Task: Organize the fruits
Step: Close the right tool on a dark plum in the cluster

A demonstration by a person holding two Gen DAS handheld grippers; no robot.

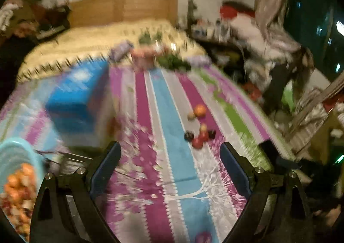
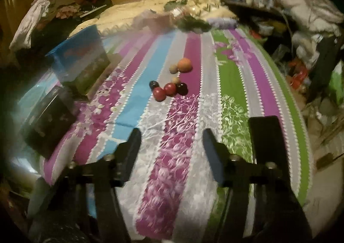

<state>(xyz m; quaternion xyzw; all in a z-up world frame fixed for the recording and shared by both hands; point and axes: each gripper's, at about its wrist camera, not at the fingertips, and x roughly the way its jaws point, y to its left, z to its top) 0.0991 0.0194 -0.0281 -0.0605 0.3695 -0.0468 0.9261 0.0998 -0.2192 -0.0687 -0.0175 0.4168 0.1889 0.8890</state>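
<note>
A cluster of fruits lies on the striped bedsheet (image 2: pixel 193 114): an orange (image 2: pixel 184 65), a small tan fruit (image 2: pixel 173 69), two red fruits (image 2: pixel 159 93) and two dark ones (image 2: pixel 181 88). The same cluster shows in the left wrist view, with the orange (image 1: pixel 200 110) farthest and a red fruit (image 1: pixel 197 143) nearest. A light blue basket (image 1: pixel 15 150) holding several fruits sits at the left edge of the left wrist view. My left gripper (image 1: pixel 171 154) is open and empty, short of the cluster. My right gripper (image 2: pixel 172 139) is open and empty, short of the cluster.
A blue box (image 1: pixel 75 101) stands on the bed at left; it also shows in the right wrist view (image 2: pixel 81 60). A dark box (image 2: pixel 49 122) lies in front of it. A black phone-like slab (image 2: pixel 267 137) lies by the right finger. Cluttered floor (image 2: pixel 311 53) borders the bed's right edge.
</note>
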